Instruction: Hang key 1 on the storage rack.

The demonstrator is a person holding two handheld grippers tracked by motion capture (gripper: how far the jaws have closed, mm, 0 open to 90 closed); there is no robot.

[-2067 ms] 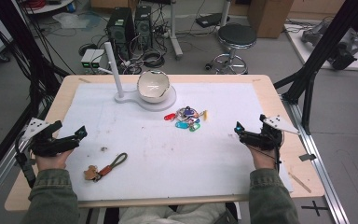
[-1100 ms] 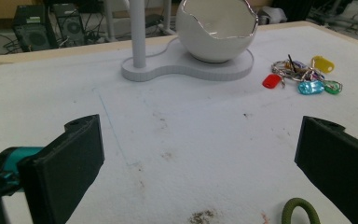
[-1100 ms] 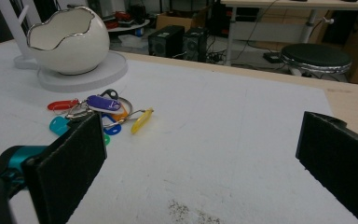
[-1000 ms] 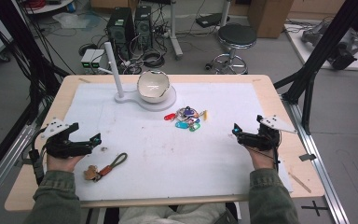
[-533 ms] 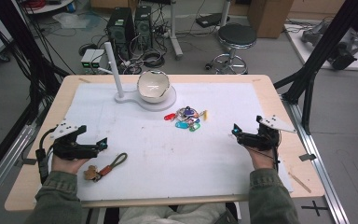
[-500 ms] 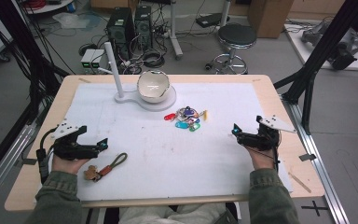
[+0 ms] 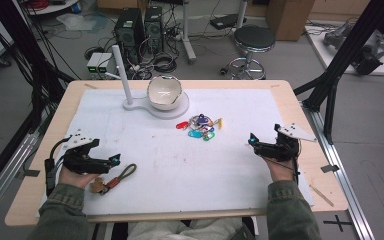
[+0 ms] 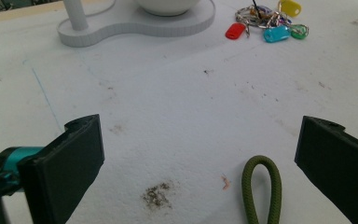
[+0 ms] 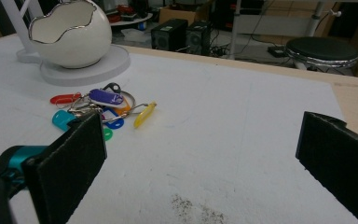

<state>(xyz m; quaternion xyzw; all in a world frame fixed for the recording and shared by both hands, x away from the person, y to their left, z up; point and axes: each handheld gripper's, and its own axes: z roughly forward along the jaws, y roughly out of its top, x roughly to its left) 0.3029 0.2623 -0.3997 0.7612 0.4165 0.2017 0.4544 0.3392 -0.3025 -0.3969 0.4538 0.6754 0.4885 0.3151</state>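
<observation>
The left gripper (image 7: pixel 114 160) sits at the near left of the white foam-covered table (image 7: pixel 190 170), and the olive-green cord loop with a brown leather tab (image 7: pixel 114 178) lies just beside it, a little nearer the person and slightly toward the table's middle. In the left gripper view the rounded end of the olive-green cord loop with a brown leather tab (image 8: pixel 262 189) rises from the bottom edge between the two black jaws, off toward the right-hand one. Its long axis runs roughly along the gripper's line of sight there, while from the high view it lies on a diagonal, loop end up and away, leather tab toward the table's near edge. The jaws are spread wide, hold nothing, and touch nothing; the cord lies apart from both. Whether the jaws stand low enough to close on the cord I cannot tell from these angles. This hand is plainly the nearer one, so the pick looks to be its job, and it turns on bringing the jaws back a little over the loop.

The right gripper (image 7: pixel 253 141) rests well apart at the near right, jaws equally wide and empty.

Farther out, the bunch of keys with coloured plastic tags (image 7: pixel 200 127) lies mid-table, and beyond it the white egg-shaped bowl with a silver rim (image 7: pixel 164 92) on its flat white stand with an upright post (image 7: pixel 122 70).
</observation>
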